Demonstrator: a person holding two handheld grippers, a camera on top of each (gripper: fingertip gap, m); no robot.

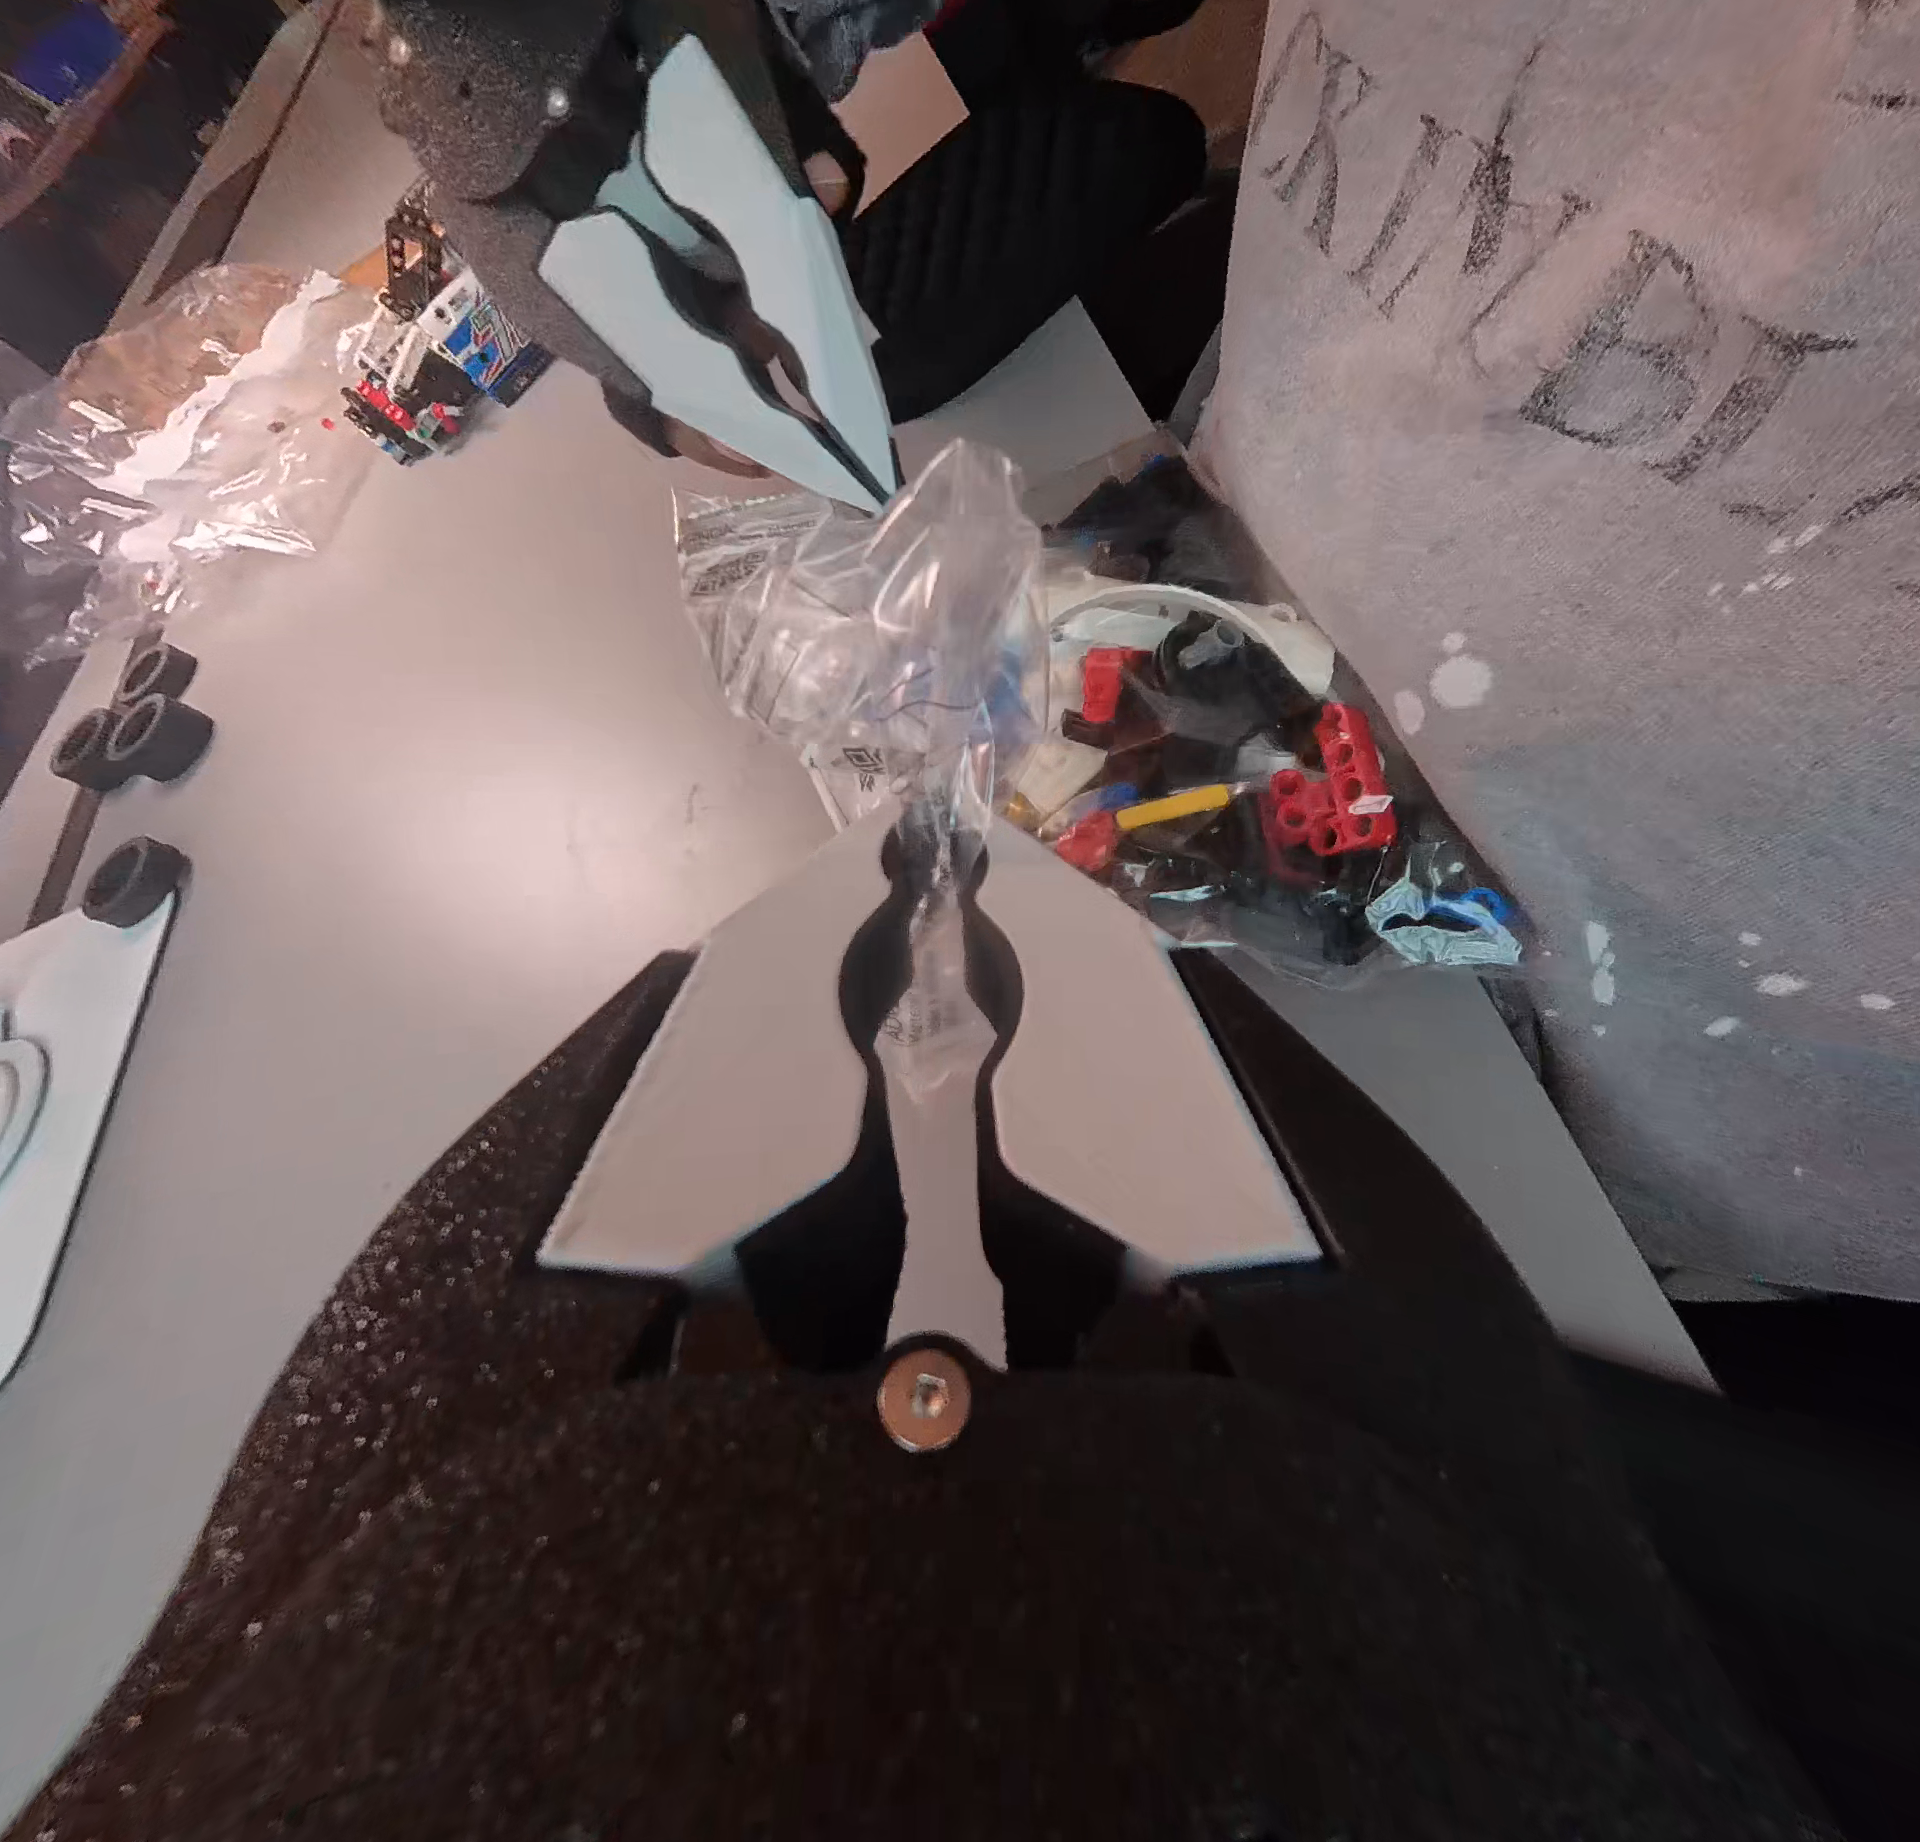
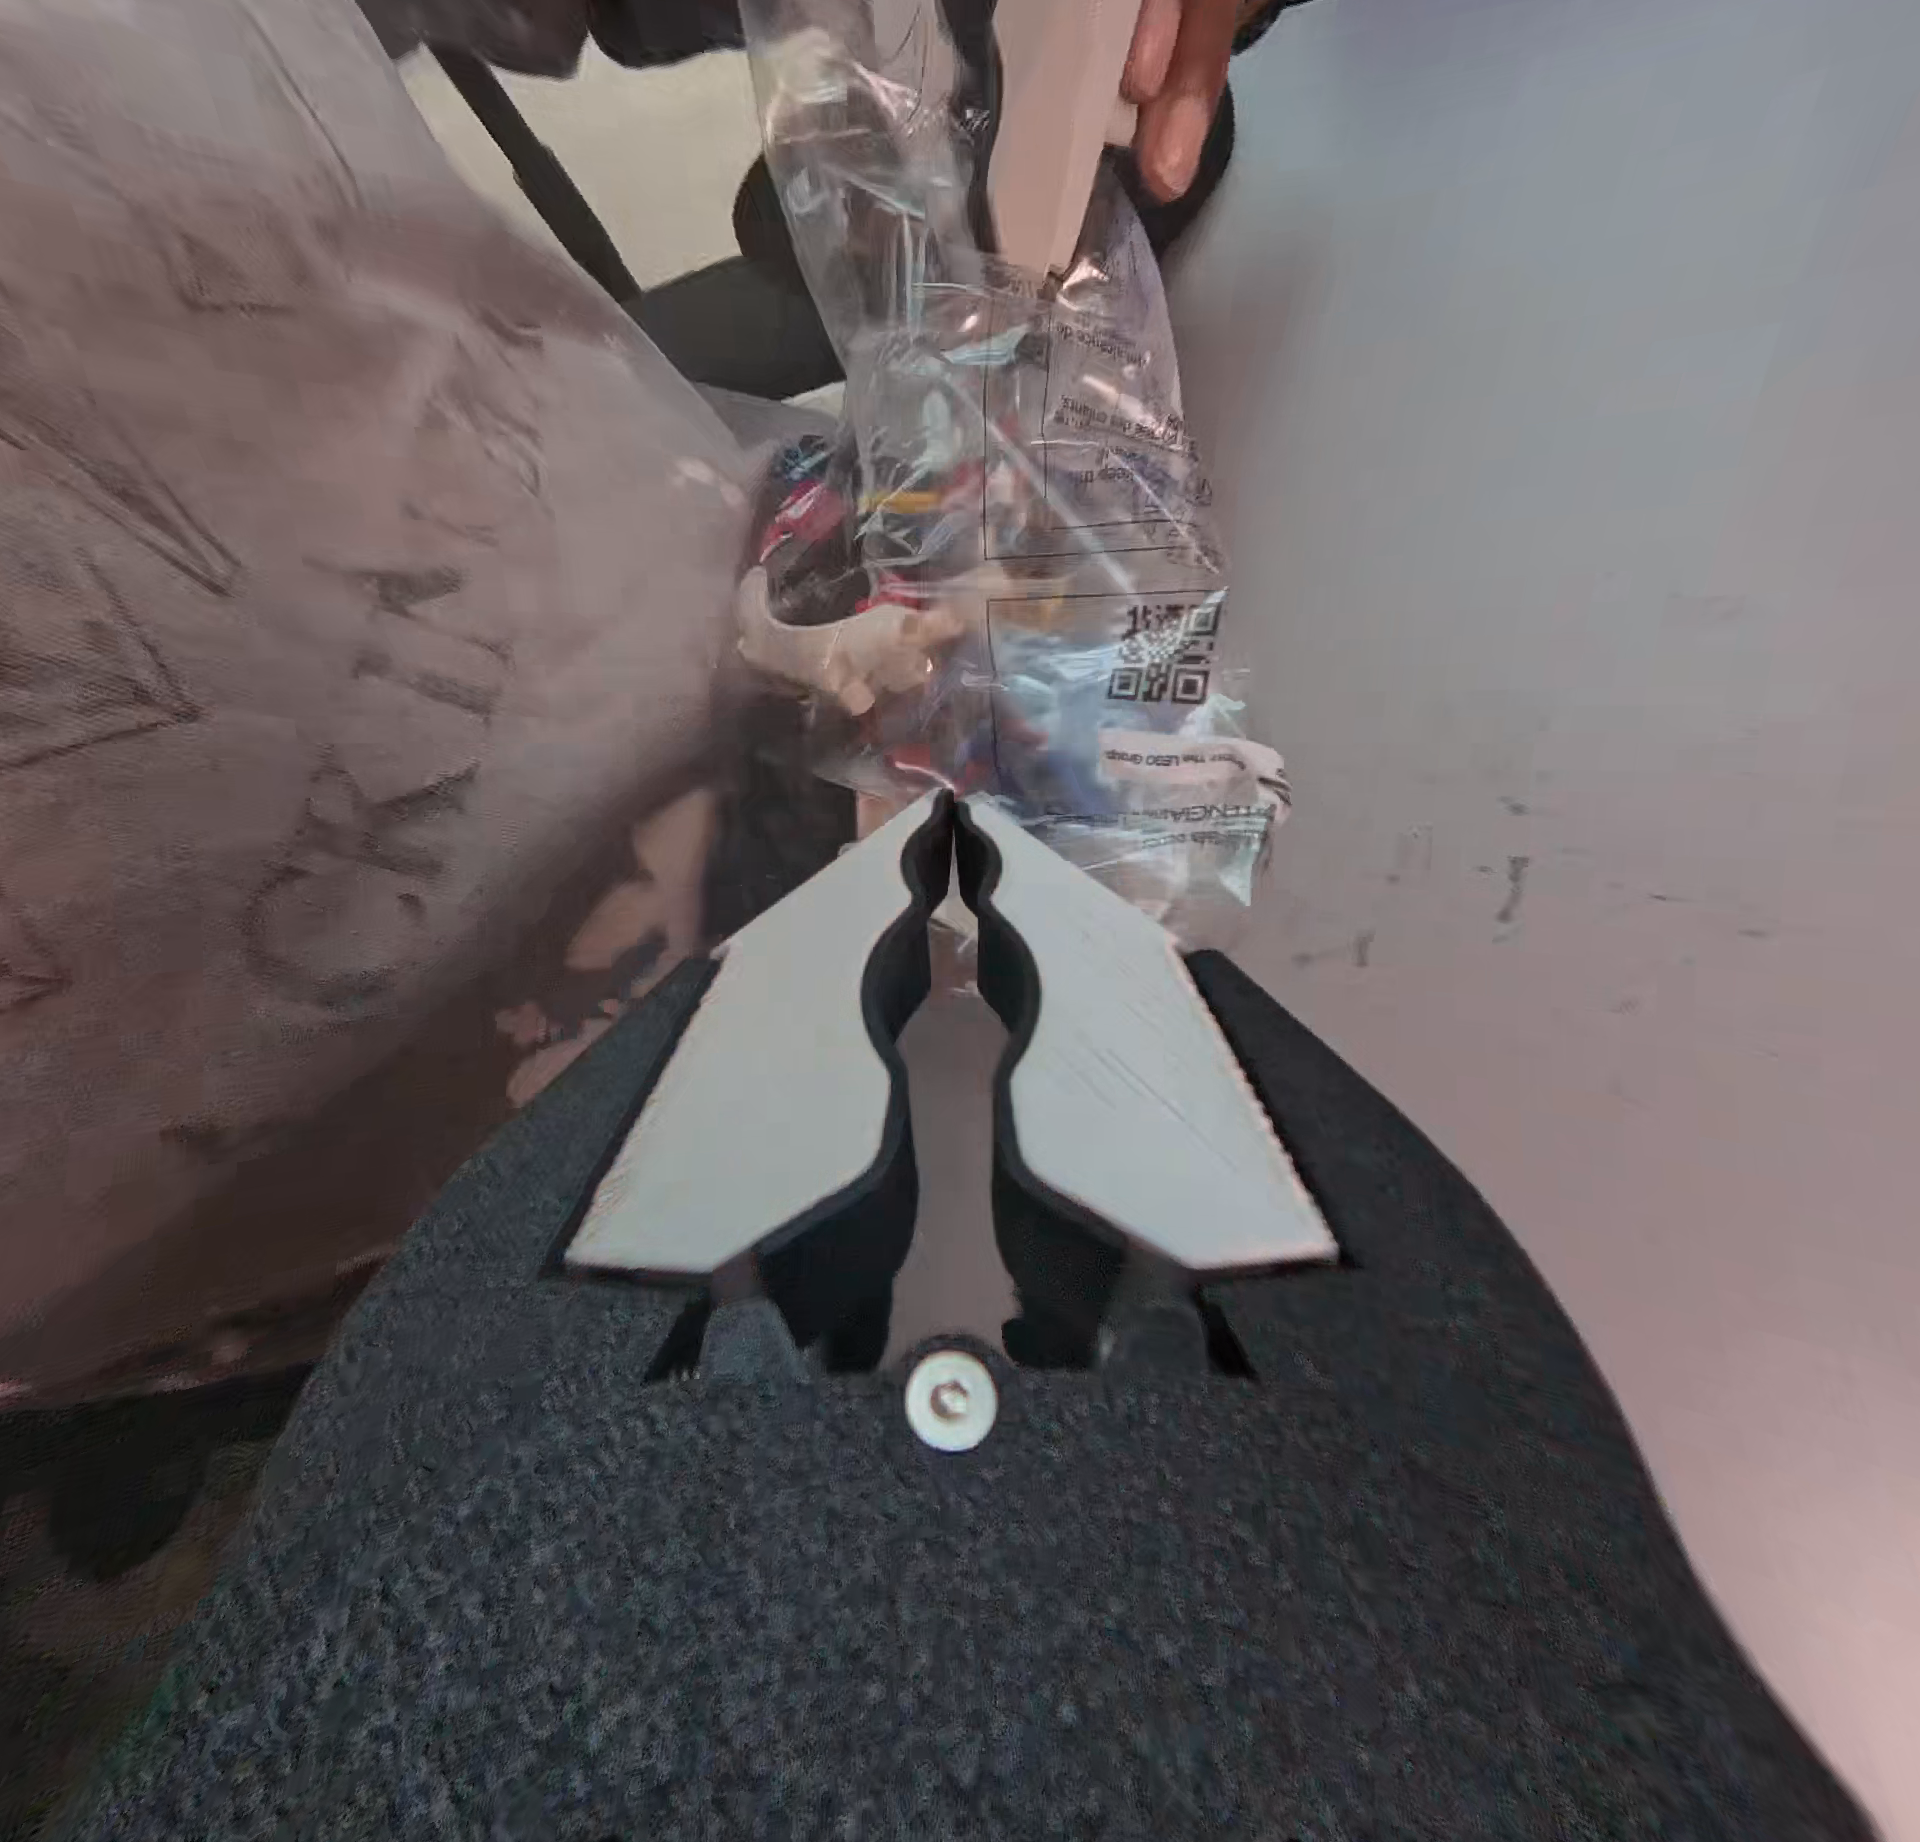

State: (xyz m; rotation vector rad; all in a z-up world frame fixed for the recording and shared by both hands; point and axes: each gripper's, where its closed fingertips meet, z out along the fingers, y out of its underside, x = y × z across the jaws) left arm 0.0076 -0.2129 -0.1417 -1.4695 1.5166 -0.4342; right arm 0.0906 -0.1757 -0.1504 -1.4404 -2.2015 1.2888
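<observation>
While both grippers pinch its film, the clear plastic bag of small red, black, yellow and blue building pieces (image 1: 1195, 753) lies on the pale grey tabletop (image 1: 436, 753), pressed against a grey-white fabric sack with dark lettering (image 1: 1610, 545). The left gripper (image 1: 938, 836) has its white fingers clamped together on a twisted neck of the bag, on the side away from the sack. The right gripper (image 1: 881, 491) has its tips closed on the bag's crumpled upper film, beyond that neck; in its own view the right gripper (image 2: 954, 805) meets the film at the bag's printed edge. Farther from the bag sit a partly built multicoloured brick model (image 1: 442, 358), crumpled empty clear wrappers (image 1: 177, 442) and black toy tyres (image 1: 130, 732).
</observation>
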